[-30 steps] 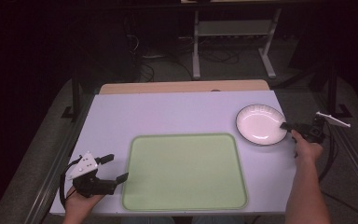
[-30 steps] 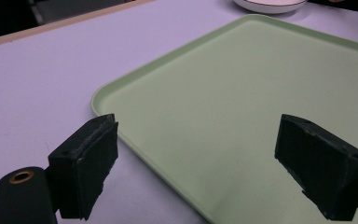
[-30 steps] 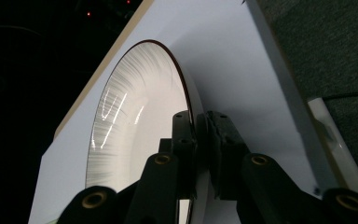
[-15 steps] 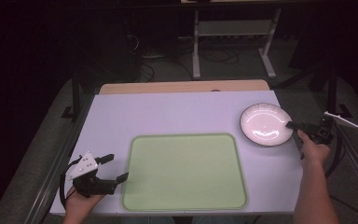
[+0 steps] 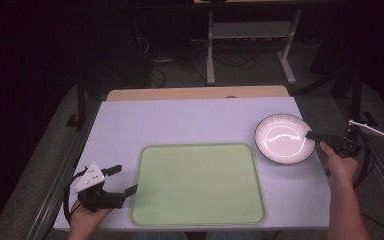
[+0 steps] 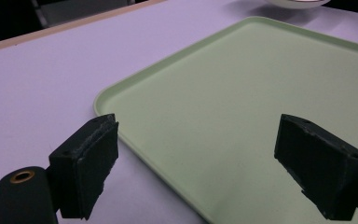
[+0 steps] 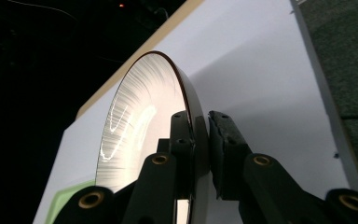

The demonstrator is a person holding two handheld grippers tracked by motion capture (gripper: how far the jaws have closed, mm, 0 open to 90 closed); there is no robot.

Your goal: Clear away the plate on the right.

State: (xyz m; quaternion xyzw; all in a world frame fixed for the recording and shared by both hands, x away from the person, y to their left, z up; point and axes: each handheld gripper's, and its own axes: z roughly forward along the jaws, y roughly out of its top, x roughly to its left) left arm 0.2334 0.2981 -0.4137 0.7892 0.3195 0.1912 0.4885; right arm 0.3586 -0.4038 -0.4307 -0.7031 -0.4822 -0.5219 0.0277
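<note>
1. High view: right gripper pinches the rim of the plate, far right on the table.
2. Left gripper waits open and empty, near left beside the tray.
3. Step, I judge: carrying the plate; next it needs a level move onto the tray.

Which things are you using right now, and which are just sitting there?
Being used:
- bowl, pinched at its rim
- right gripper, shut on the bowl

Just sitting there:
- green tray, empty
- left gripper, open beside the tray
- table
</note>
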